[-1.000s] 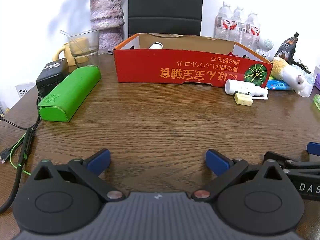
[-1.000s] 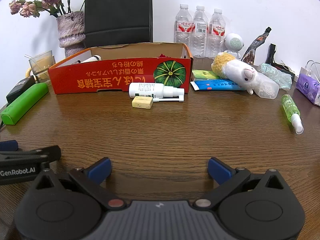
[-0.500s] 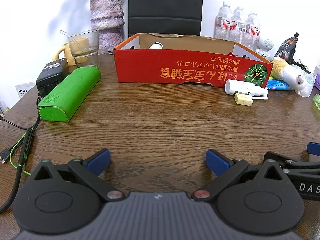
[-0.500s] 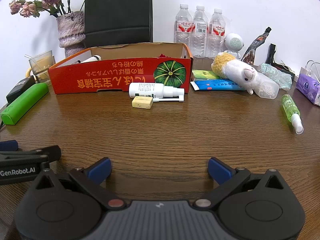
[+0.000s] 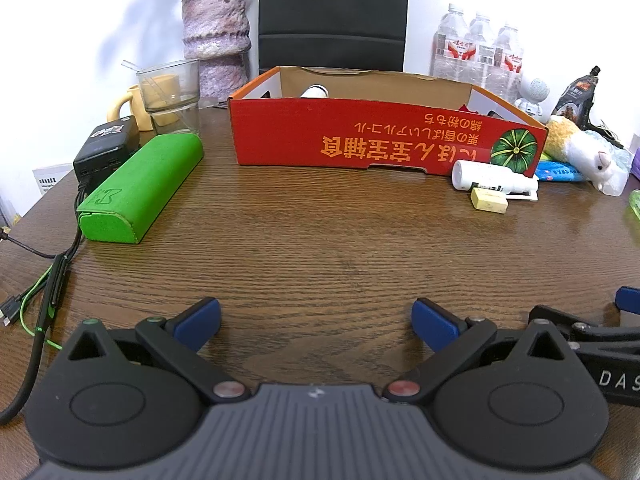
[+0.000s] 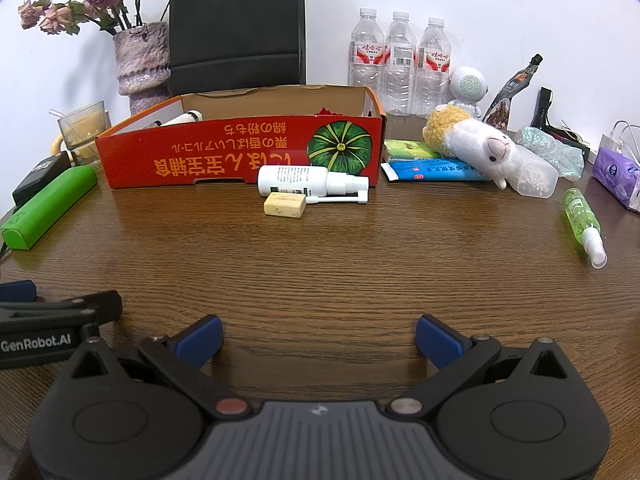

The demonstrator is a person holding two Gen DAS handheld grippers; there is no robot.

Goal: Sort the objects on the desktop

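A red cardboard box [image 5: 384, 136] [image 6: 240, 152] stands open at the back of the wooden table. Against its front lie a white spray bottle [image 6: 312, 184] [image 5: 492, 178] and a small yellow eraser block [image 6: 285, 205] [image 5: 490, 200]. A green case [image 5: 140, 188] [image 6: 48, 206] lies at the left, a green spray bottle [image 6: 582, 220] at the right. A plush alpaca [image 6: 480, 144] rests on blue and green packets [image 6: 432, 170]. My left gripper [image 5: 316, 320] and right gripper [image 6: 319, 338] hover side by side low over the near table, both open and holding nothing.
A glass cup [image 5: 170, 88], a yellow mug, a black charger [image 5: 106, 146] with cables sit at the left. Vase [image 6: 142, 66], black bag [image 6: 236, 24], three water bottles [image 6: 400, 68], a white robot toy [image 6: 468, 88], purple tissue pack [image 6: 616, 172] line the back and right.
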